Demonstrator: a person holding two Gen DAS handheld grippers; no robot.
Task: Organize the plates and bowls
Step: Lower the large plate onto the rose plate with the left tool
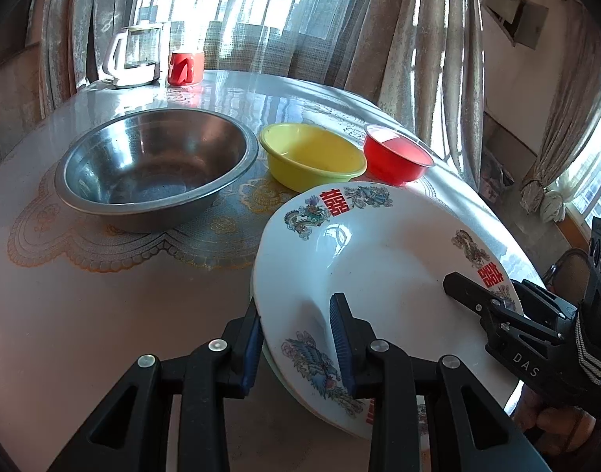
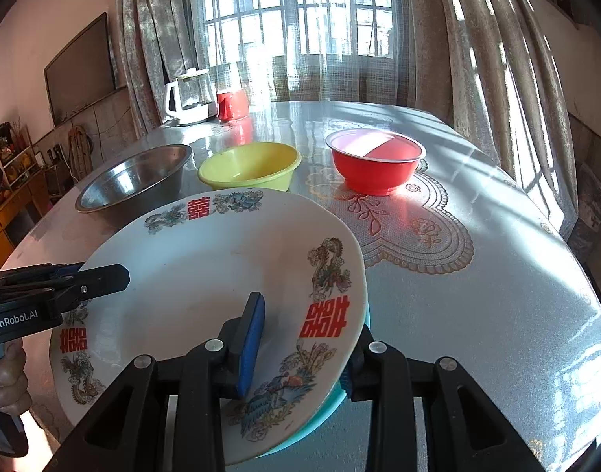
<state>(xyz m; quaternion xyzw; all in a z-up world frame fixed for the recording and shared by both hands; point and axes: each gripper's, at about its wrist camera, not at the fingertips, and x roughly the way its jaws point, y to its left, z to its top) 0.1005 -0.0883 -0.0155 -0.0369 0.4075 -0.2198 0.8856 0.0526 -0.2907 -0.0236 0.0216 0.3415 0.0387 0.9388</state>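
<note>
I have the decorated plate (image 2: 206,275) pinched at opposite rims, left tool (image 1: 296,338) and right tool (image 2: 300,350) each clamped on its edge, with a teal dish (image 2: 332,401) just beneath it near the front of the bench (image 2: 477,314); I judge the plate should be kept level and both grips eased off together; beyond the plate, the steel bowl (image 1: 155,165) looks empty; beside it the yellow bowl (image 1: 312,157) is empty; the red bowl (image 2: 375,161) carries a film lid.

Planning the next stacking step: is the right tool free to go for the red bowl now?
Probably not: the right tool is clamped on the white plate's rim, as is the left tool. The table towards the red bowl looks clear.
</note>
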